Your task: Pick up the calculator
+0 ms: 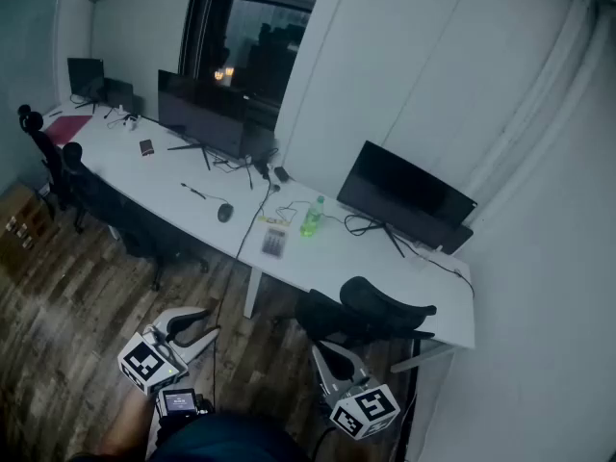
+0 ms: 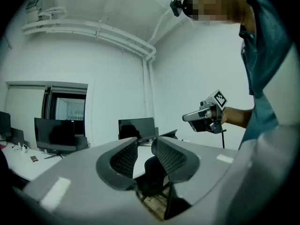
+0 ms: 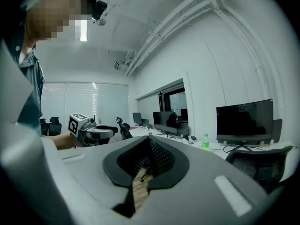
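We stand back from the long white bench (image 1: 332, 258) and hold both grippers low over the wooden floor. There is one calculator (image 1: 274, 243). It lies near the front edge of the bench, about halfway along, just left of the one green bottle (image 1: 311, 217) and right of the one mouse (image 1: 224, 213). It looks blurry, but its long side seems to run from the front edge toward the back wall. It is well ahead of both grippers and between them, so we think either hand could reach it. The left gripper (image 1: 197, 323) has its jaws almost pressed together, with only a thin gap and nothing in it. The right gripper (image 1: 332, 354) has its jaws pressed together and is empty too. One black chair (image 1: 375, 308) stands just in front of the right gripper.
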Motion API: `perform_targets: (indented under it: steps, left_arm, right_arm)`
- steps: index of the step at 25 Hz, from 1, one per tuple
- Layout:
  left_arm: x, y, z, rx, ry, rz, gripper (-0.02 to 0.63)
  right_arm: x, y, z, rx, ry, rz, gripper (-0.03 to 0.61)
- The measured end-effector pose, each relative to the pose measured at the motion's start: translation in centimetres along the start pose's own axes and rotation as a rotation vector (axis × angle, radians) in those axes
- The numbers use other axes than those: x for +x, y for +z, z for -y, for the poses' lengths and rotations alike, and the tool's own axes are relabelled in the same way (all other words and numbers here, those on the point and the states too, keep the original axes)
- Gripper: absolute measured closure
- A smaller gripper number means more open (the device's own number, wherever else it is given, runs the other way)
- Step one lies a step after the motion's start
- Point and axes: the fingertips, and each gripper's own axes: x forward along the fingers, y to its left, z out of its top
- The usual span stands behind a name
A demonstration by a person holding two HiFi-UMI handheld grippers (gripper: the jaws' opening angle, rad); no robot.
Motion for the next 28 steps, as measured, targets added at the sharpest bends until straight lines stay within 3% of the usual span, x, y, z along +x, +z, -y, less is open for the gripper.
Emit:
perform_targets:
  steps: [3,13,19,26,28]
  left_arm:
    - [-0.1,-0.3,0.0,0.06,-0.019,0.003,0.489]
    - [-0.3,-0.7,-0.7,-0.003,-0.04,-0.011,0.491]
    - [-0.8,-1.9,-2.7,0.054,-0.085,-0.018,0.491]
    - [-2.3,-2.2,-5.5,-0.01,-0.109,-0.007,0.491]
    - [-2.6,-2.2,-6.2,0.01,-0.121,0.0,0.491]
  right_arm:
    - [-0.3,0.0,-0.2,0.003,-0.008,0.003,0.569]
    - [0.6,0.3,-1.5,0.022,0.004,0.031,0.565]
    - [2.7,-0.4,-2.5,0.059,-0.01,0.021,0.462]
    - [5.3,-0.5,-4.7,0.064,-0.051,0.004,0.457]
    - [5.9,-0.3,-5.3,0.06,-0.058,0.0,0.457]
